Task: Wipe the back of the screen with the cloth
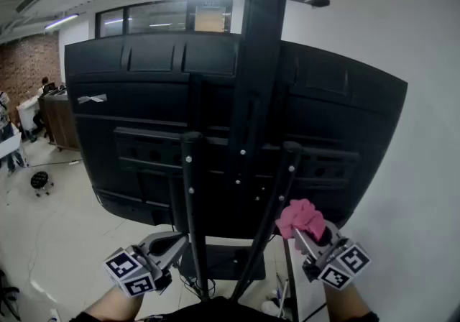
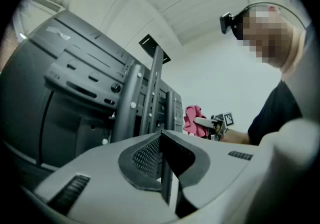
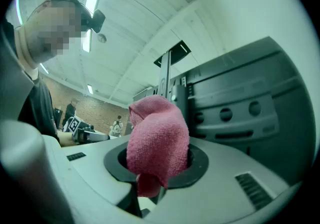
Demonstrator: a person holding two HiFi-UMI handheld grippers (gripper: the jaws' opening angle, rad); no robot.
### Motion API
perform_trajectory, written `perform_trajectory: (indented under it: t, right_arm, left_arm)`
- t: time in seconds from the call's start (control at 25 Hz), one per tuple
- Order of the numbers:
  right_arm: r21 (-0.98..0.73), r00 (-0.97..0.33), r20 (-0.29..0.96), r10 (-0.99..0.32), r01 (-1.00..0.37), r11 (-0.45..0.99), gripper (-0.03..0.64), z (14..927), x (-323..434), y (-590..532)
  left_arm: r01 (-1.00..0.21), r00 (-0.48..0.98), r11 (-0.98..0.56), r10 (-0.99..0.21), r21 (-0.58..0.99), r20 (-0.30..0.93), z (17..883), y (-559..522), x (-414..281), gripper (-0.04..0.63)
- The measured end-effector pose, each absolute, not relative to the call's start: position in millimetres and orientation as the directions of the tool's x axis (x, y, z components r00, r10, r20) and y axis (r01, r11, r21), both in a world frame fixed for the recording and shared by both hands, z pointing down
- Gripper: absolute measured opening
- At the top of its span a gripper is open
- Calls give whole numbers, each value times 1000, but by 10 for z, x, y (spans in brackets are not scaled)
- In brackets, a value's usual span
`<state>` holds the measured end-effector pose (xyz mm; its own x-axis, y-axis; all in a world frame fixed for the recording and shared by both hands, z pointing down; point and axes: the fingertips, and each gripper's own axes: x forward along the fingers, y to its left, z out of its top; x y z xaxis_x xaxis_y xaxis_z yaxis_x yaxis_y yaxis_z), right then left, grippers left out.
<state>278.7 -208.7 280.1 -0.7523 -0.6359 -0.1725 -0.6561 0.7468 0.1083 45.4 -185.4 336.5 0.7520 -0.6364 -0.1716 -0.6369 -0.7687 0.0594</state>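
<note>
Right gripper (image 1: 311, 240) is clamping the fluffy pink microfibre cloth (image 1: 301, 218), lower right, near the bottom edge of the large black plastic screen back (image 1: 144, 98) | left gripper (image 1: 167, 249) is idling lower left, jaws closed, empty | wiping is apparently not beginning yet; whole panel is remaining.

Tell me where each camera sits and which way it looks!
Head view: on the person's head, looking down at the screen, its black back and stand; forearms, left gripper and right gripper show.
Left gripper view: rides the left gripper, looking along its shut jaws up at the screen; the person's torso shows.
Right gripper view: rides the right gripper, looking past the pink cloth in its jaws at the screen; a shoulder shows.
Shared: all three show the screen and cloth.
</note>
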Motion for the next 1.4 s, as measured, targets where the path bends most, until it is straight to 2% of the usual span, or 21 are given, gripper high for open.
perform_trajectory:
  t: [0.28,0.44,0.52,0.6,0.72,0.92,1.12,1.28,1.4]
  right_arm:
    - [464,-670,-267,-693,-719,517,106,1356,2998,-2485]
    - [587,-555,-316,-769,-751,302,106,395,2874,-3068]
    - [603,-494,-301,-815,-761,239,106,118,2724,-3468]
    - [595,-463,-266,-846,-769,234,106,-15,2543,-3800]
    - [643,-483,-217,-848,-725,249,106,-137,2191,-4017]
    - [699,-564,-119,-817,-632,334,106,-107,1941,-4115]
    - [676,-473,-153,-868,-690,257,107,-119,2578,-4148]
    - [612,-306,-199,-931,-781,126,107,-163,3538,-4261]
    - [501,-170,-232,-958,-865,32,107,-154,4457,-4291]
  left_arm:
    - [-627,775,-767,-596,-136,-211,2452,-1975,336,-2]
    - [-631,773,-753,-593,-185,-224,2082,-1946,46,-2]
    - [-637,770,-746,-601,-195,-215,2073,-1903,-171,-3]
    - [-647,762,-738,-615,-193,-203,2104,-1868,-422,-3]
    - [-669,743,-716,-636,-200,-208,2079,-1819,-690,-3]
    - [-698,712,-691,-642,-189,-283,2016,-1755,-555,-3]
    - [-684,723,-702,-618,-198,-310,1939,-1652,-283,-2]
    - [-673,734,-711,-606,-207,-306,1935,-1641,-183,-3]
    - [-675,732,-711,-608,-199,-308,1952,-1594,-131,-2]
